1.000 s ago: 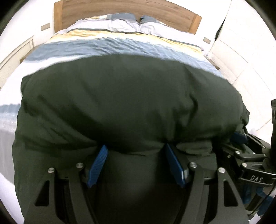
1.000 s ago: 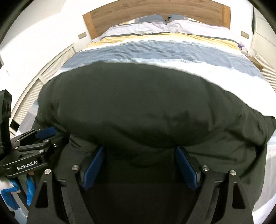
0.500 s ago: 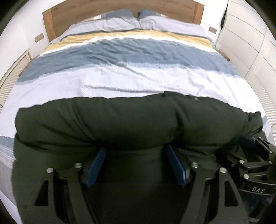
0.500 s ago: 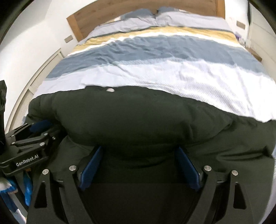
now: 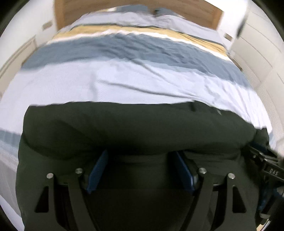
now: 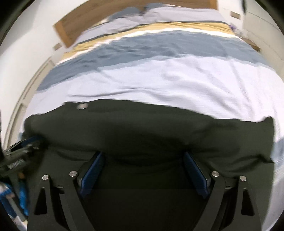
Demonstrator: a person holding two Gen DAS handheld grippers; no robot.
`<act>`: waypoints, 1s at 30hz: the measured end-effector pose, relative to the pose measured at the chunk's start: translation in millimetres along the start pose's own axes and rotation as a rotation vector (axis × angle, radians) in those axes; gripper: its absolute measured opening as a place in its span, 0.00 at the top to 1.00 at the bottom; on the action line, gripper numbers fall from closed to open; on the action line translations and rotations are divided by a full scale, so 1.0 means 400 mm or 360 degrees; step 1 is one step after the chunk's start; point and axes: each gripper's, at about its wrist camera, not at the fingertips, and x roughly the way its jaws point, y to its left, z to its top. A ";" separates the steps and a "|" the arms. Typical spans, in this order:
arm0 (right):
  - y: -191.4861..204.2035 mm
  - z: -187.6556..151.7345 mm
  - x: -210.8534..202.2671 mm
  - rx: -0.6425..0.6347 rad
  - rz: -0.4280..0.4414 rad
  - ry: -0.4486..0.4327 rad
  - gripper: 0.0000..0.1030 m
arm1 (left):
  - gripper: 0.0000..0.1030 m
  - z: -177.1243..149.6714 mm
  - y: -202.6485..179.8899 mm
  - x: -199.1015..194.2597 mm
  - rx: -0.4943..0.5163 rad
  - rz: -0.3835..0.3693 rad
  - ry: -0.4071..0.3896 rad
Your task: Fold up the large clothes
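A large dark green garment (image 5: 134, 128) lies bunched on the near end of the bed; it also fills the lower half of the right wrist view (image 6: 145, 131). A fold of it drapes over both grippers' fingertips and hides them. My left gripper (image 5: 140, 160) has its blue pads (image 5: 96, 170) spread wide with cloth between them. My right gripper (image 6: 143, 160) also stands wide, its blue pads (image 6: 195, 174) apart, cloth between them. A small metal snap (image 6: 82, 106) shows on the garment's far edge. The two grippers sit side by side.
The bed (image 5: 142, 74) has a striped cover in white, blue-grey and yellow, with pillows (image 5: 159, 16) and a wooden headboard (image 6: 71, 30) at the far end. White cabinets (image 5: 257, 44) stand on the right, a white wall on the left.
The raised garment has come down toward the near bed edge. It covered most of the bed a second ago; now much more of the striped cover shows. Both views are blurred by motion.
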 end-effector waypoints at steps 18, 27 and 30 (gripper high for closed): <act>0.028 -0.060 -0.176 -0.0091 -0.0028 -0.0152 0.15 | 0.27 -0.043 -0.082 -0.090 0.0090 -0.0018 -0.0101; -0.007 -0.129 -0.092 -0.0107 -0.0112 -0.0006 0.15 | 0.27 -0.107 -0.034 -0.094 0.0099 0.0159 -0.0079; -0.035 -0.137 -0.108 -0.0094 -0.0207 -0.0001 0.15 | 0.27 -0.128 -0.023 -0.115 0.0107 0.0196 -0.0107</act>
